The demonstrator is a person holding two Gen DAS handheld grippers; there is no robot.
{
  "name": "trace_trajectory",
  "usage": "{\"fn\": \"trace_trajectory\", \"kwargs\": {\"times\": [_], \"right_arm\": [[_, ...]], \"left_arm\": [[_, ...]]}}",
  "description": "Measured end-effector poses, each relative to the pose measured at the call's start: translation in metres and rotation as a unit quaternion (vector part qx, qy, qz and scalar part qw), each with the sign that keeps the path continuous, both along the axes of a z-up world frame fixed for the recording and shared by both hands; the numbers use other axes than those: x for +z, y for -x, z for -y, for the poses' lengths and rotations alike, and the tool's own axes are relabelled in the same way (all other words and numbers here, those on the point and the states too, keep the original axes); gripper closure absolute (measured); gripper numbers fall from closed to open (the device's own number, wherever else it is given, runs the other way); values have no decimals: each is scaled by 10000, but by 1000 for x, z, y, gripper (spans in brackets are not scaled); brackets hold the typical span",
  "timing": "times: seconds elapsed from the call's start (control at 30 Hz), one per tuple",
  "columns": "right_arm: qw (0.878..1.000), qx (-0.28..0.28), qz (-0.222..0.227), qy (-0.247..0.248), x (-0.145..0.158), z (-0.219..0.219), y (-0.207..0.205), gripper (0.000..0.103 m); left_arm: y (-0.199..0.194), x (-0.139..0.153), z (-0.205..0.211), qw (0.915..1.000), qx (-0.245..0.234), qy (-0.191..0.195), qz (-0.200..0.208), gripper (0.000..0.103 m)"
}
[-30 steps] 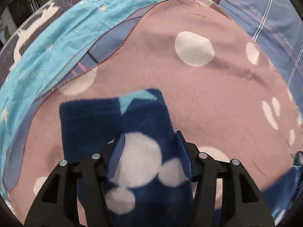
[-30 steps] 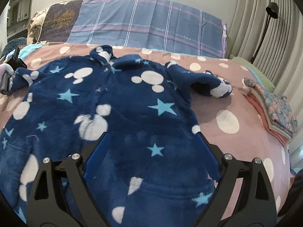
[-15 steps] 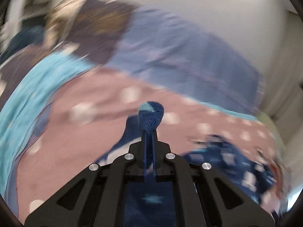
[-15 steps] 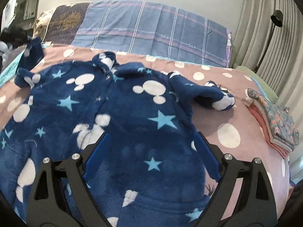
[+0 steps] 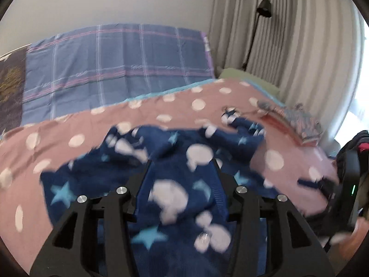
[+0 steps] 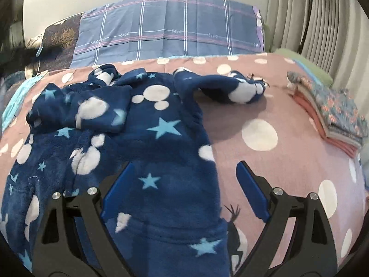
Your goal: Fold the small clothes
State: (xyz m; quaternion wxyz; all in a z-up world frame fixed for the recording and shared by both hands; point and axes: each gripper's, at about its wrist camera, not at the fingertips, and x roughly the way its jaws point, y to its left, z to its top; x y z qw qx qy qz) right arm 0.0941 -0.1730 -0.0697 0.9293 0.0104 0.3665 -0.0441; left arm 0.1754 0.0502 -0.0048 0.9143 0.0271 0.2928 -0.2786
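A navy fleece child's garment point(image 6: 147, 124) with white dots and light blue stars lies spread on a pink polka-dot blanket point(image 6: 260, 138). Its left sleeve point(image 6: 92, 110) lies folded across the chest; its right sleeve point(image 6: 230, 87) stretches out to the right. In the blurred left wrist view the garment point(image 5: 175, 184) fills the lower middle, and my left gripper point(image 5: 182, 173) is open just above it with fabric showing between the fingers. My right gripper point(image 6: 184, 180) is open and empty over the garment's right edge.
A stack of folded clothes point(image 6: 332, 113) sits at the right on the blanket, also in the left wrist view point(image 5: 293, 120). A blue plaid sheet point(image 6: 170, 30) lies behind. Curtains point(image 5: 288, 46) and a black lamp point(image 5: 263, 7) stand at the right.
My left gripper shut on the left sleeve, carried it right over the chest and let go; it is open now. My right gripper drifted right toward the garment's edge.
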Motion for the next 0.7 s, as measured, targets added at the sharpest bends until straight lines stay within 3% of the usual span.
{"fn": "trace_trajectory", "kwargs": {"times": [0.07,0.13,0.2,0.3,0.43,0.6,0.63,0.67,0.7], "right_arm": [[9994,182,-55,-286,3,4,-4,13],[9961,498,-105,-720,7,5,-12,17],[9882,904,-194,-1223,10,2,-32,22],[9801,1298,-433,-1438,8,-16,-75,22],[9777,1479,-807,-1256,-8,-51,-131,22],[9774,1108,-1183,-1358,-48,-82,-197,20],[9796,1026,-1117,-1318,-49,-84,-200,28],[9790,1190,-999,-1319,-44,-93,-201,74],[9728,1453,-1044,-1468,-38,-99,-202,93]], "left_arm": [[15,-11,-21,9993,325,-149,94,40],[23,-22,-51,9956,786,-470,198,36],[24,-32,-80,9892,1211,-807,190,32],[24,-59,-117,9748,1845,-1244,-136,31],[5,-84,-153,9668,2215,-1088,-670,31],[-37,-102,-161,9602,2516,-815,-902,31],[-46,-107,-162,9571,2609,-835,-940,31],[-52,-112,-162,9520,2754,-933,-959,31],[-56,-116,-163,9466,2878,-1031,-1022,31]]}}
